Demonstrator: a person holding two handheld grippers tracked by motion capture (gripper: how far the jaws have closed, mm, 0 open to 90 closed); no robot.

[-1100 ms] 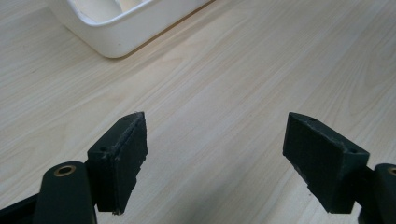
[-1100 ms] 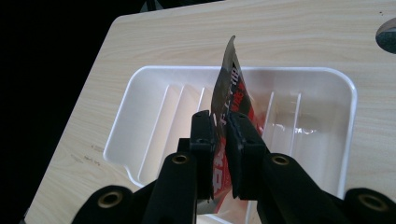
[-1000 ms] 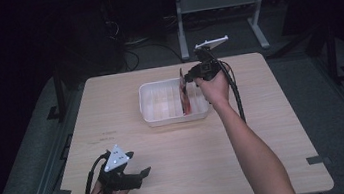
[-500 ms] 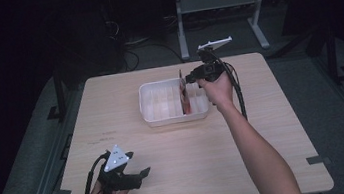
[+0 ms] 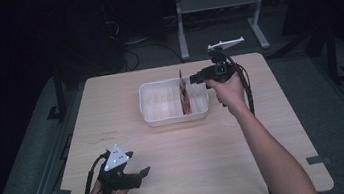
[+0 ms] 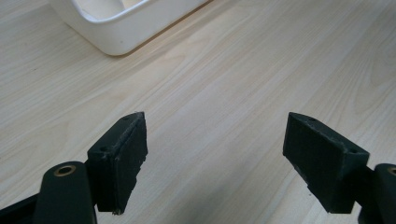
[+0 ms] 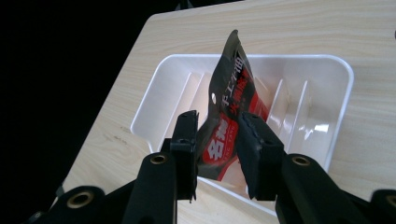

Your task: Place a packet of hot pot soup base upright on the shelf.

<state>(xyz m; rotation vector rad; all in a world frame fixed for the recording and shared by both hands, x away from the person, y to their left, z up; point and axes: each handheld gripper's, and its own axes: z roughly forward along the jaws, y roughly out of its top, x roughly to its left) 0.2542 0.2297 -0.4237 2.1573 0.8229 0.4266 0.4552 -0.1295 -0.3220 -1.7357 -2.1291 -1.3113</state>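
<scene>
A dark red and black snack packet [image 5: 184, 95] [image 7: 232, 93] stands upright in a slot of the white divided tray [image 5: 173, 119] [image 7: 344, 88] at the table's middle back. My right gripper [image 5: 194, 78] [image 7: 217, 123] is level just right of the packet's top. Its jaws have just been opening, and the packet stands loose between them without being pressed. My left gripper [image 5: 142, 174] [image 6: 215, 135] rests low near the front left of the table, jaws wide open over bare wood, nothing between them. A corner of the tray [image 6: 116, 32] lies ahead of it.
The light wooden table [image 5: 269, 165] has its edges all round, with dark floor beyond them. A metal stand [image 5: 218, 0] is behind the table. The right forearm [image 5: 268, 150] crosses the table's right half.
The right gripper's jaws have spread apart and the hand has drawn slightly right, away from the packet, which stays upright in the tray. The left gripper has not moved.
</scene>
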